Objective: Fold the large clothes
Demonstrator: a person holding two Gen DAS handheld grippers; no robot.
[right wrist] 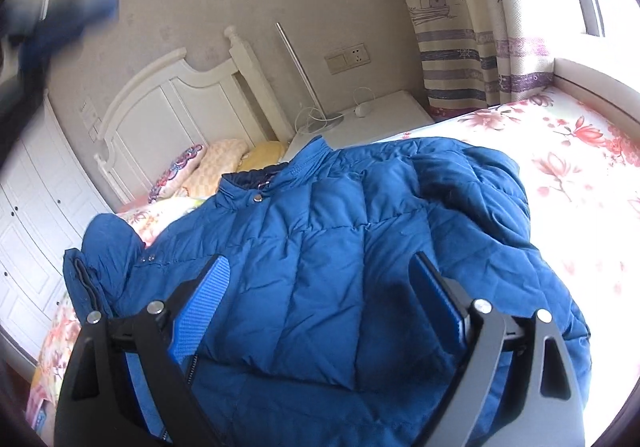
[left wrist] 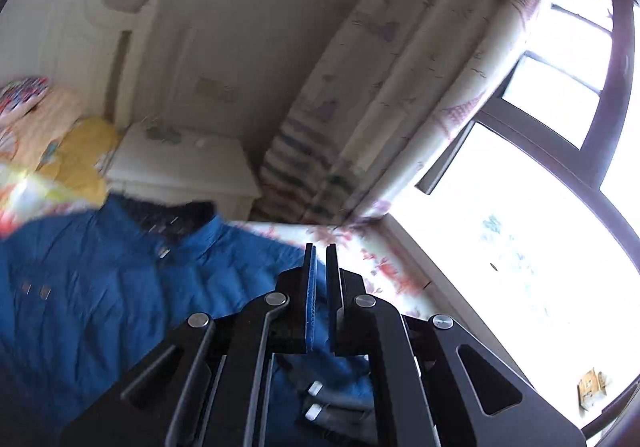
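Observation:
A blue quilted puffer jacket [right wrist: 328, 239] lies spread on the bed, collar toward the headboard, one side folded over its front. My right gripper [right wrist: 320, 267] is open just above the jacket's lower front, with nothing between its blue pads. My left gripper [left wrist: 321, 251] is shut, its pads almost touching, with nothing visible between them. It is raised above the jacket [left wrist: 100, 279] and tilted toward the window. This view is motion-blurred. A blue blurred shape at the top left of the right wrist view is probably the left gripper.
The bed has a floral sheet [right wrist: 560, 151], pillows [right wrist: 216, 163] and a white headboard [right wrist: 168, 103]. A white nightstand [right wrist: 384, 115] with a cable stands beside it. A striped curtain [right wrist: 472, 63] and a bright window [left wrist: 520, 207] are on the right. A white wardrobe [right wrist: 32, 231] is on the left.

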